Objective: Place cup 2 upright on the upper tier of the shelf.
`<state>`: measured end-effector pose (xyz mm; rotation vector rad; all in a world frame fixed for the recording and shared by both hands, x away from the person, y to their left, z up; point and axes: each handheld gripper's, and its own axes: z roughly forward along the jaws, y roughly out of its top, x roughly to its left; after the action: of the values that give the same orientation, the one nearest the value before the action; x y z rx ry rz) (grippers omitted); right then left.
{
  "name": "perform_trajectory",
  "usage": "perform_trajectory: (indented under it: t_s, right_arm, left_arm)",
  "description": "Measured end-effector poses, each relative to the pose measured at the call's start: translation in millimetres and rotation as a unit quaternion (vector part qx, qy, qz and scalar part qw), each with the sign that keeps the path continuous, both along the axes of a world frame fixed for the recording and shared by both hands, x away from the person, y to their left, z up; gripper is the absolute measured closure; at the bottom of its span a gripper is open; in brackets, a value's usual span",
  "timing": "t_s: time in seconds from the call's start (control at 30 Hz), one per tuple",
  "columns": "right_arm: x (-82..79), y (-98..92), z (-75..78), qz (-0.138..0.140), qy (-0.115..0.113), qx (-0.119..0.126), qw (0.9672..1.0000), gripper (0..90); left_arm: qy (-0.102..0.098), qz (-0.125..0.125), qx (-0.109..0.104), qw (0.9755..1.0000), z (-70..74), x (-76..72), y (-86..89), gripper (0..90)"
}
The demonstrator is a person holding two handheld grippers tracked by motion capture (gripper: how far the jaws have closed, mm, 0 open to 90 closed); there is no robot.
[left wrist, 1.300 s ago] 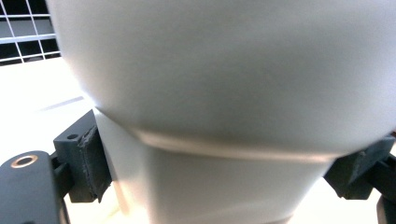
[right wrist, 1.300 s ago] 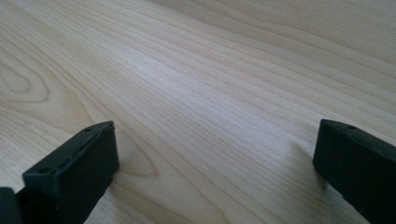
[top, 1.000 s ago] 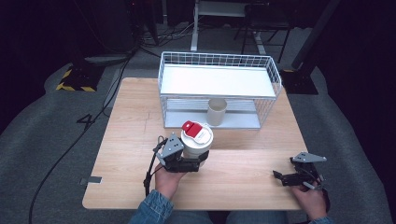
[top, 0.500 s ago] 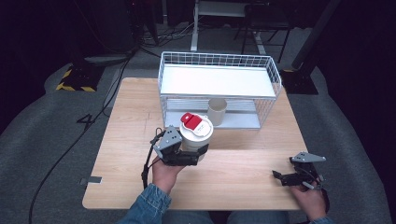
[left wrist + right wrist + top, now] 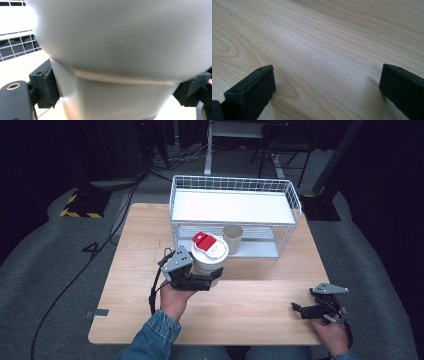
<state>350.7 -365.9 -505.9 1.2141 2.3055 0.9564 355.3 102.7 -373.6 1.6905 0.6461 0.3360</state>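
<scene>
Wooden tabletop: left tongs clamp the lidded white cup before the wire rack; keep it upright, grip steady. Right tongs rest wide open, empty.

Lab or studio, dark surroundings, floor cables, hazard-taped base, wooden table

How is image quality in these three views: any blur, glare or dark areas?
High view: table well lit, surroundings nearly black. Left gripper view: the white cup sits so close it looks soft, and the wire rack behind is overexposed. Right gripper view: wood grain sharp mid-frame, softer toward the top.
</scene>
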Motion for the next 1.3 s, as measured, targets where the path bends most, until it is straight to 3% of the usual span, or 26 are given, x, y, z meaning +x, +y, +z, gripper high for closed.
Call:
perform_trajectory:
  t_s: [0.47,0.8,1.3]
  right_arm:
    - [0.0,0.0,0.0,0.0,0.0,0.0,1.0,0.4]
    - [0.0,0.0,0.0,0.0,0.0,0.0,1.0,0.4]
    - [-0.1,-0.1,0.0,0.001,0.0,-0.001,1.0,0.5]
  left_arm:
    - [-0.009,-0.014,-0.007,0.9998,26.6,12.9,-4.0,13.0]
    - [0.004,-0.026,-0.017,0.9995,45.4,26.6,-3.5,13.0]
    - [-0.015,-0.022,-0.012,0.9996,73.6,52.3,-12.2,13.1]
